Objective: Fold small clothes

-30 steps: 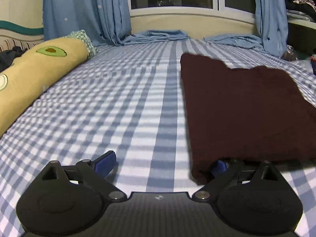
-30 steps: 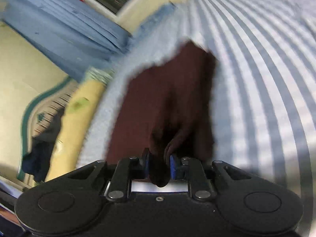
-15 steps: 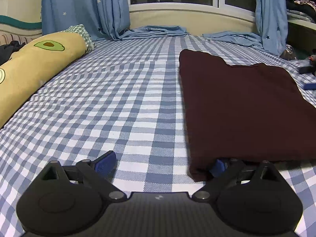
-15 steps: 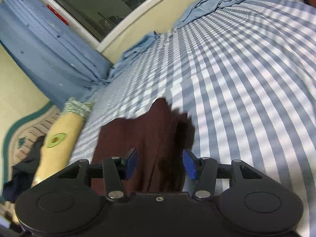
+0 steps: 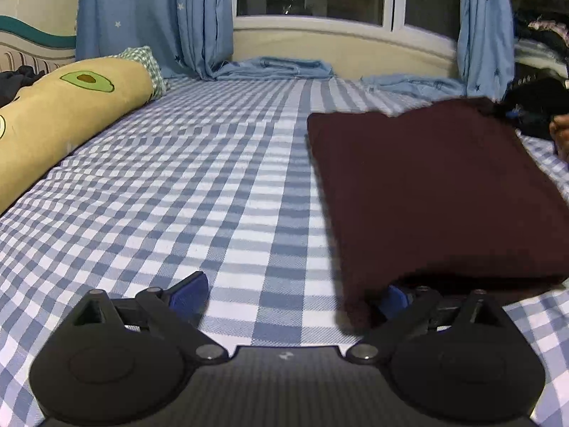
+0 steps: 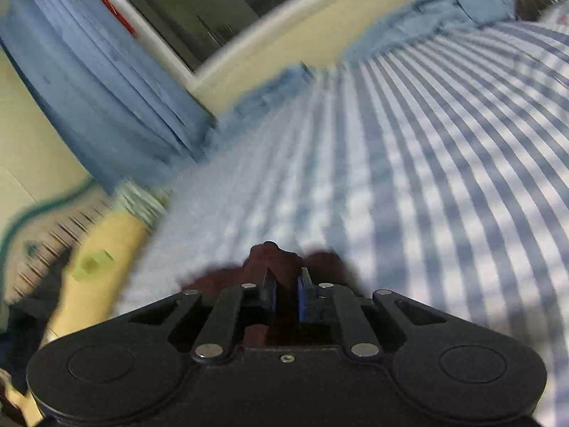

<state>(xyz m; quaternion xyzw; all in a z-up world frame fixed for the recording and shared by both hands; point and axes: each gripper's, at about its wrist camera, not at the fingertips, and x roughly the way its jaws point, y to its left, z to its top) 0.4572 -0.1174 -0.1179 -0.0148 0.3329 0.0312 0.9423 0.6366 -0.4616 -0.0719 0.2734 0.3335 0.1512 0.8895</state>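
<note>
Checked bedsheet [image 5: 220,192] under flat, dark maroon knit [image 5: 437,192]

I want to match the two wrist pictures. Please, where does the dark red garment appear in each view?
Left wrist view: the dark red garment lies flat on the checked sheet, filling the right half; its near corner rests over one blue pad of the open left gripper.
Right wrist view: only a bunch shows at bottom centre, pinched by the right gripper.
Shared landmark: the yellow avocado pillow, at the left in both.
</note>
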